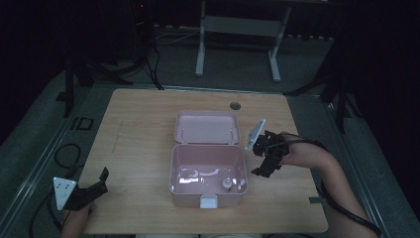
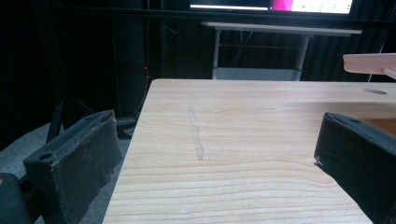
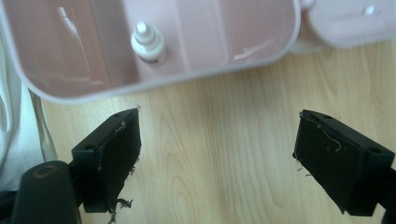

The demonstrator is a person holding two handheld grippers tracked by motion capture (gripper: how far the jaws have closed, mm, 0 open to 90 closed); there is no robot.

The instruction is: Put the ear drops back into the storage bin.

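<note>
Item: pink plastic storage box [image 1: 208, 191], lid [image 1: 206, 127] swung fully open and lying flat behind it, latch tab on the front wall. Location: middle of the wooden table [image 1: 133, 129], nearer its front edge.

Contents: one small white dropper bottle [image 1: 227, 184], upright, in the box's front right corner, close to the walls.

Right gripper [image 1: 261, 161]: off the box's right wall, above bare table, jaws wide apart, nothing between them.

Left gripper [image 1: 94, 191]: at the table's front left corner, well apart from the box, jaws spread and empty.

Hazards, as judged:
- Bottle looks narrow and light; a jaw or sleeve brushing the box wall could jolt the box and tip it over.
- Bottle sits tight to the corner, leaving little room for jaws to enter; a re-grip could knock it flat.
- Lid closed one-handed may slide the unbraced box across the table.
</note>
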